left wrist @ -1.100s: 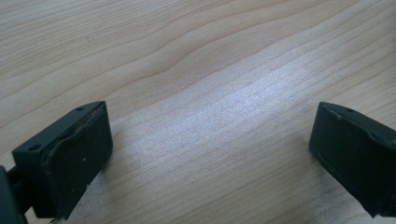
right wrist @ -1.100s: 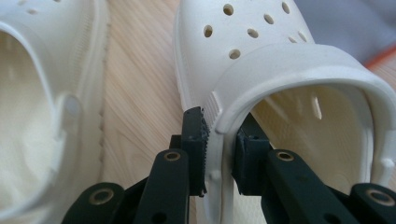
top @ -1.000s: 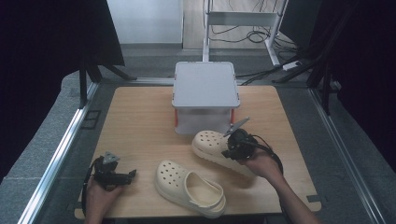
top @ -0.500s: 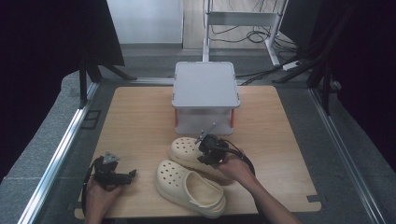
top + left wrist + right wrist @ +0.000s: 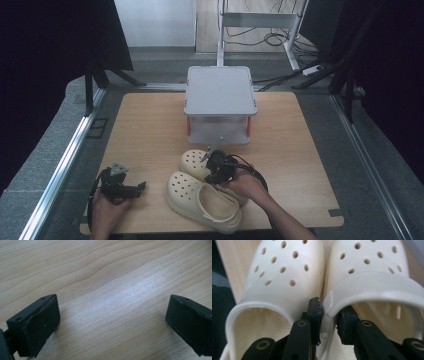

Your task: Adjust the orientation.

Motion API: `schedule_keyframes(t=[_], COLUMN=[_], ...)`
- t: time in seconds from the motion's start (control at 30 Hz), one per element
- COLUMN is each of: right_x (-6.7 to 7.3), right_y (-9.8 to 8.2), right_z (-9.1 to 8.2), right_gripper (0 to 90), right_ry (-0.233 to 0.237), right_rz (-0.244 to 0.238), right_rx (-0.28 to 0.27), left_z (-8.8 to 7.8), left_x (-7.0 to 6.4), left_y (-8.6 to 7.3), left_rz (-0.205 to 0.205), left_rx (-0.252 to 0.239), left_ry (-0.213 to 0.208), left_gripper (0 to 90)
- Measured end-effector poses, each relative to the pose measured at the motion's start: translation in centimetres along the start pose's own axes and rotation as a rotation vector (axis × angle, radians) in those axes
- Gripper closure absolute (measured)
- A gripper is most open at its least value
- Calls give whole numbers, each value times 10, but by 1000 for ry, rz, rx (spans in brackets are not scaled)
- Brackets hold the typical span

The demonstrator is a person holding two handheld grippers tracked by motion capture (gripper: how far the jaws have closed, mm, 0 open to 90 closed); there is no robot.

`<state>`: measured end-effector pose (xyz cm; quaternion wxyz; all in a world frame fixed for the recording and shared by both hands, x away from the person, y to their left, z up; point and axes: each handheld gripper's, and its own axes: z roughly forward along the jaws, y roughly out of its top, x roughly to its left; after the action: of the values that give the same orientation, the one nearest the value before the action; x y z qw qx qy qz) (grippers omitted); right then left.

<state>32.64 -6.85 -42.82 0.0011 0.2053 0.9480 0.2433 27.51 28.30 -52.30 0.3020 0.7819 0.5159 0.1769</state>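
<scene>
Two cream clogs lie side by side on the wooden table (image 5: 300, 150): the near clog (image 5: 202, 200) and the far clog (image 5: 192, 162). In the right gripper view they are the left clog (image 5: 279, 277) and the right clog (image 5: 372, 272). My right gripper (image 5: 212, 167) (image 5: 329, 322) has its jaws on either side of the far clog's inner side wall, by the strap. The jaws have just been opening a little, with the wall still pinched between the pads. My left gripper (image 5: 142, 186) (image 5: 112, 322) rests open on bare wood at the front left, holding nothing.
A clear box with a grey lid (image 5: 219, 102) and orange latches stands at the back middle of the table, just beyond the clogs. Metal rails run along both table sides. Cables lie on the floor behind.
My right gripper has carried the far clog leftwards until it lies against the near clog. The left gripper has stayed put.
</scene>
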Motion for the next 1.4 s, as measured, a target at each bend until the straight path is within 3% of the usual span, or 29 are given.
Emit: schedule_keyframes(t=[0.2, 0.47, 0.53, 0.7, 0.8, 0.87, 0.97, 1.2, 1.4], right_x=[-1, -1, -3, -6, -8, -7, -3, 3, -2], right_y=[-7, -10, -11, -14, -14, -13, -12, -17, -21], right_z=[-1, -3, -6, -20, -19, -15, -15, -22, -22], right_gripper=[756, 733, 678, 662, 682, 751, 772, 775, 748], right_ry=[17, 26, 38, 37, 38, 52, 33, 19, 23], right_rz=[14, -4, -11, -1, 2, -2, -11, -34, -28], right_rx=[7, 13, 12, -20, -22, -23, -12, 26, 12], left_z=[0, 0, 0, 0, 0, 0, 0, 0, 0], left_x=[0, 0, 0, 0, 0, 0, 0, 0, 0], left_y=[0, 0, 0, 0, 0, 0, 0, 0, 0], left_rz=[0, 0, 0, 0, 0, 0, 0, 1, -3], left_rx=[0, 0, 0, 0, 0, 0, 0, 1, -2], left_ry=[0, 0, 0, 0, 0, 0, 0, 0, 1], left_gripper=[0, 0, 0, 0, 0, 0, 0, 0, 0])
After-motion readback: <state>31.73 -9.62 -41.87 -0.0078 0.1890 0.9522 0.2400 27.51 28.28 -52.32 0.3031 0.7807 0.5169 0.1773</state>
